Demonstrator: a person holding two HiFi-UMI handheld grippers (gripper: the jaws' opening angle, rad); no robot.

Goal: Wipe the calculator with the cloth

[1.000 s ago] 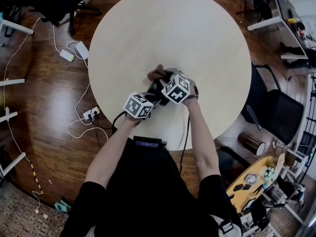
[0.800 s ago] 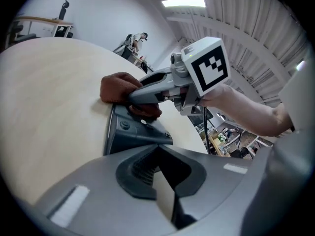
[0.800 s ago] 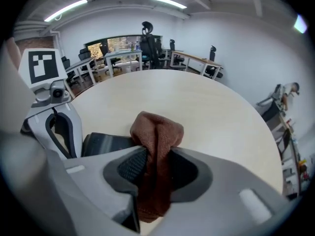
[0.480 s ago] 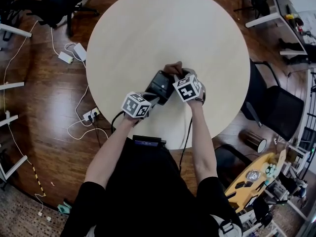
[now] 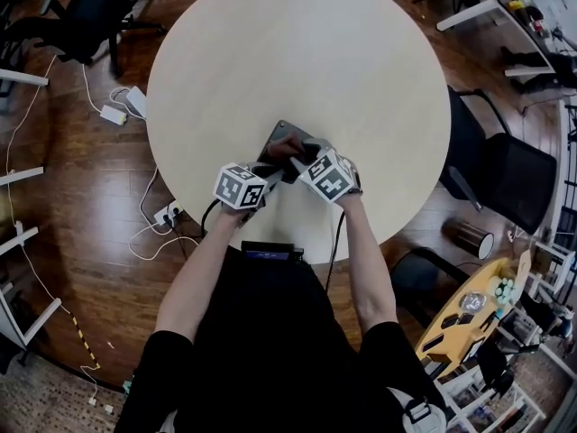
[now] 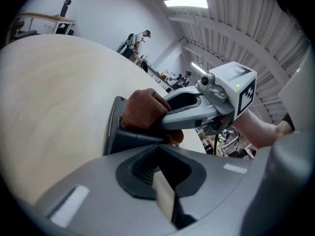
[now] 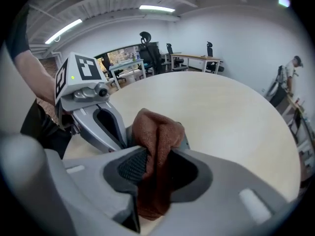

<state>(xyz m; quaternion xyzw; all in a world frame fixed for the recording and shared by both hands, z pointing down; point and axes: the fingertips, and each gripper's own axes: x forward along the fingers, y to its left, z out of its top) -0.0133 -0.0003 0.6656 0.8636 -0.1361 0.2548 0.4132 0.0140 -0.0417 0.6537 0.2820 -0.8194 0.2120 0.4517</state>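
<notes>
A dark grey calculator (image 5: 273,135) lies tilted near the round table's front edge. My left gripper (image 5: 269,170) is shut on its near edge; in the left gripper view the calculator (image 6: 116,134) runs right up to my closed jaw tips (image 6: 160,149). My right gripper (image 5: 294,154) is shut on a bunched brown cloth (image 5: 287,146) and presses it onto the calculator's face. In the right gripper view the cloth (image 7: 158,129) fills the gap between my jaws (image 7: 153,166) and hides most of the calculator. The two grippers almost touch.
The pale round table (image 5: 297,52) stretches away beyond the calculator. A black office chair (image 5: 505,183) stands to its right, another chair (image 5: 86,12) at the upper left. Cables and a power strip (image 5: 167,213) lie on the wooden floor on the left.
My right gripper swept the cloth to the right over the calculator, then back left and nearer, rolling as it went. The left gripper and the calculator kept their place.
</notes>
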